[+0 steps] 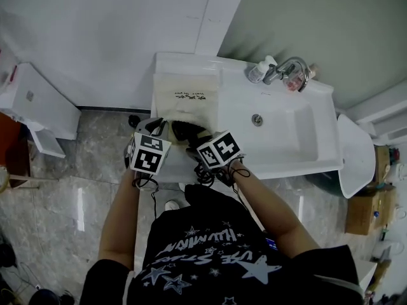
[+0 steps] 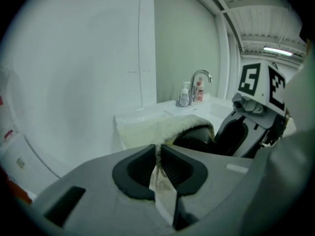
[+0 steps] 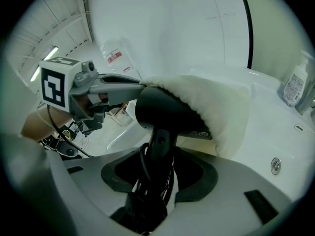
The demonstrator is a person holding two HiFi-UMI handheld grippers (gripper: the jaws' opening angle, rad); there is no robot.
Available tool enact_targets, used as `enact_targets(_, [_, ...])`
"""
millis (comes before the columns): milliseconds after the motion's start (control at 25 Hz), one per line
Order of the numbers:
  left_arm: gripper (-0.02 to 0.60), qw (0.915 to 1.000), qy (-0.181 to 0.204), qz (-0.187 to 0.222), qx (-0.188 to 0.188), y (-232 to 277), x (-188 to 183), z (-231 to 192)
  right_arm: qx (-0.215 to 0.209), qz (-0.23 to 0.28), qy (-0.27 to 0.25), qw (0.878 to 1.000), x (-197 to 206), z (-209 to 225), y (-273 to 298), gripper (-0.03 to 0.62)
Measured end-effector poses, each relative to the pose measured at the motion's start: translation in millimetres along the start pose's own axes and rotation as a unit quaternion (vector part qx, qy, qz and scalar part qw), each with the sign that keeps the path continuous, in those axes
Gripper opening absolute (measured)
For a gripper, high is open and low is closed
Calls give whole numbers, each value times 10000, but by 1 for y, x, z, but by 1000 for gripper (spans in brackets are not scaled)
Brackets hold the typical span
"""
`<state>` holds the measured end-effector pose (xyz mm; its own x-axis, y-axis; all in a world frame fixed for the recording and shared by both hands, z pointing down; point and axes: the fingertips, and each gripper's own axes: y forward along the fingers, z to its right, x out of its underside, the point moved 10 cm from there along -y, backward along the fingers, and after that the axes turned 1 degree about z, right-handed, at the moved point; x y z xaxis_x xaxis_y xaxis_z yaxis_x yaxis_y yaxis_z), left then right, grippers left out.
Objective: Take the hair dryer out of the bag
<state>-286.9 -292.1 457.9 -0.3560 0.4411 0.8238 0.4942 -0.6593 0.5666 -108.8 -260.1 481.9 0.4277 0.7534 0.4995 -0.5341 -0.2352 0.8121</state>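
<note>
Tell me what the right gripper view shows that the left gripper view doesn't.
Only the right gripper view: the right gripper closed on the hair dryer handle and its bundled cord, plus the sink drain.
Only the left gripper view: the left gripper pinching the cream bag edge, plus the faucet.
Both: the dryer's black body partly out of the bag, the white sink counter and a pump bottle.
</note>
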Motion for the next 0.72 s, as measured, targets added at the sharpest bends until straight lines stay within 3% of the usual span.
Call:
enact_targets(400, [49,9998,-48,44,169,-12,7,0,-180,325,-564,9977,22,-37,-21,190])
enact_targets(720, [49,9995,-327,41,8,-19,13,3,-388,543,-770,9948,39,-54,-40,189])
